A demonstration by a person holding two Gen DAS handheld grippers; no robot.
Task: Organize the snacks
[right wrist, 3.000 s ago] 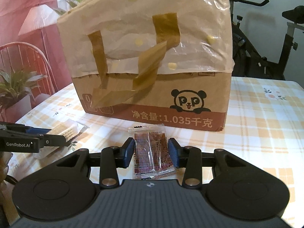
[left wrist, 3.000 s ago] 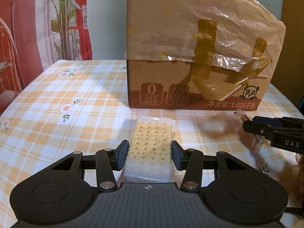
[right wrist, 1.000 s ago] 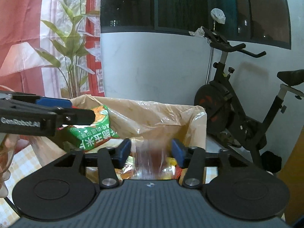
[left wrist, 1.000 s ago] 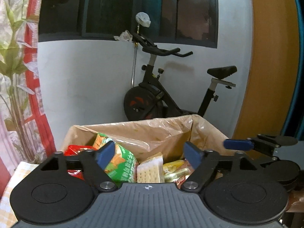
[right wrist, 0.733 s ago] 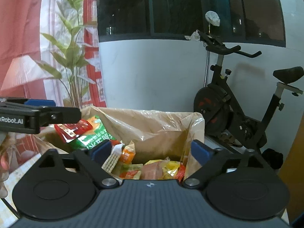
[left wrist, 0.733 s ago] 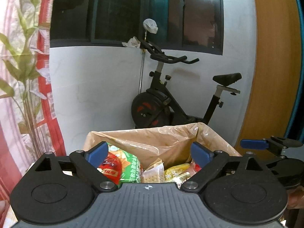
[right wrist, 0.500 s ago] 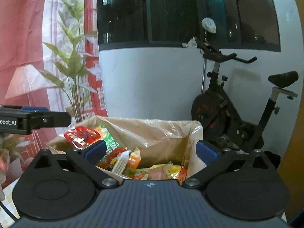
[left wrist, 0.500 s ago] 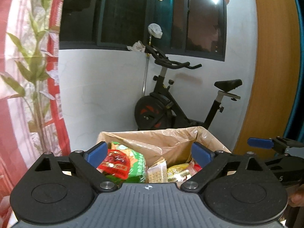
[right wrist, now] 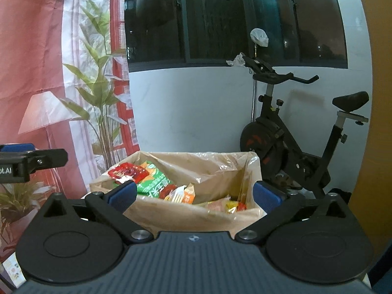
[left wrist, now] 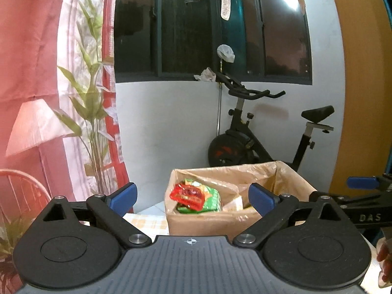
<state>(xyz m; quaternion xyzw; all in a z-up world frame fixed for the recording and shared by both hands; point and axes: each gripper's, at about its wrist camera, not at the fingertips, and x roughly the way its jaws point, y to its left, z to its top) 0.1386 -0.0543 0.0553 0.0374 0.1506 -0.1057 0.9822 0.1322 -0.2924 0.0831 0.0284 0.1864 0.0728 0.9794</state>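
A cardboard box (left wrist: 208,223) lined with a plastic bag stands on the checked table; it also shows in the right wrist view (right wrist: 186,216). Inside lie a red packet (left wrist: 187,194) on a green bag (left wrist: 208,201), seen too in the right wrist view as red packet (right wrist: 126,171) and green bag (right wrist: 153,182), with several orange and yellow snacks (right wrist: 220,204). My left gripper (left wrist: 192,196) is open and empty, held above and short of the box. My right gripper (right wrist: 193,193) is open and empty over the box's near edge.
An exercise bike (left wrist: 257,134) stands behind the box by the white wall; it also shows in the right wrist view (right wrist: 294,134). A curtain printed with plants (left wrist: 49,98) hangs at left. A wooden panel (left wrist: 360,85) is at right. The checked tablecloth (left wrist: 144,220) shows left of the box.
Both grippers opened and dropped the cracker pack and the red snack packet into the box, then drew back and up, so the box looks smaller and lower.
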